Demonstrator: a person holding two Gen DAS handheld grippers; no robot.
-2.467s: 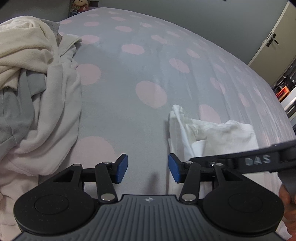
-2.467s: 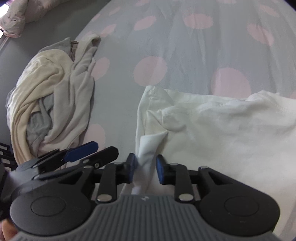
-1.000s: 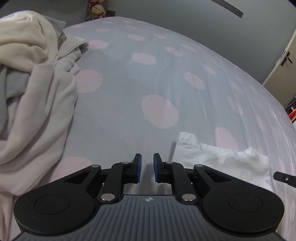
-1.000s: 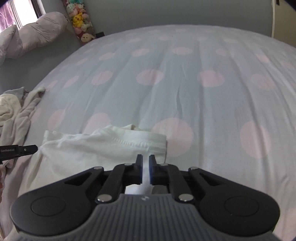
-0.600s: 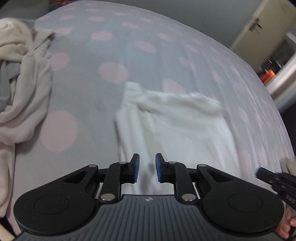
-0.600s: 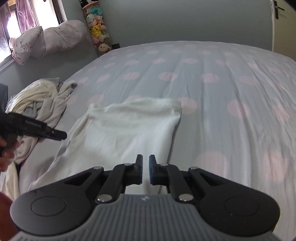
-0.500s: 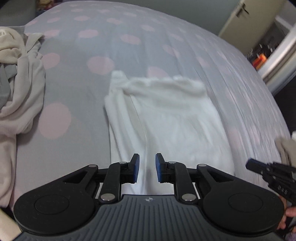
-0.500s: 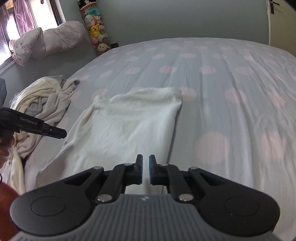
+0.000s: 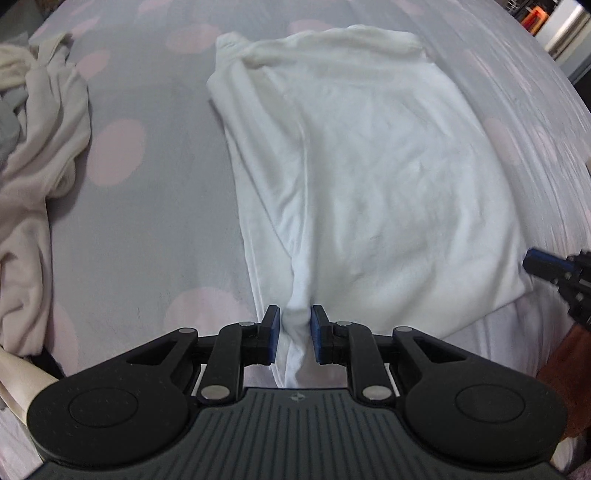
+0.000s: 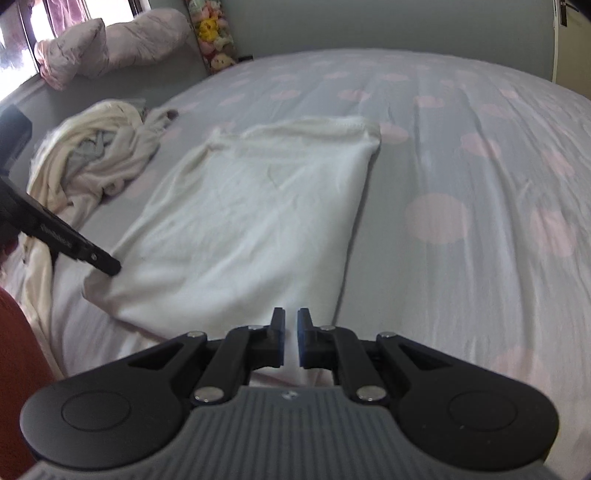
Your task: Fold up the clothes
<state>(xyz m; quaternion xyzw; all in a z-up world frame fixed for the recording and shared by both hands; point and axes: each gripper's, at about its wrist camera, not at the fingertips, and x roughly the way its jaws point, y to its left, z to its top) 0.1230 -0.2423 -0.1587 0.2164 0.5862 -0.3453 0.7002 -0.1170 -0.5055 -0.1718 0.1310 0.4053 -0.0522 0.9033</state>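
**Garment drawn out long on the bed**

The white cotton garment (image 9: 369, 155), bunched a moment ago, now lies spread along the grey pink-dotted bed (image 10: 461, 155). Left gripper (image 9: 294, 326) and right gripper (image 10: 290, 339) jaws each pinch its near hem; folding can follow.

My left wrist camera sits just behind the left gripper (image 9: 294, 328) and looks steeply down onto the bed (image 9: 159, 192), close over the near end of the white garment (image 9: 369, 166). My right wrist camera rides behind the right gripper (image 10: 290, 338) and looks forward at a flatter angle across the bed (image 10: 461, 177) to the far wall (image 10: 369, 22) and the pillows (image 10: 110, 40). Both views share the white garment (image 10: 251, 221) and the pile of clothes (image 9: 40, 122) (image 10: 99, 155) to its left. Each camera catches the other: the right gripper (image 9: 554, 269) enters at the right edge of the left view, the left gripper (image 10: 92, 258) at the left edge of the right view.
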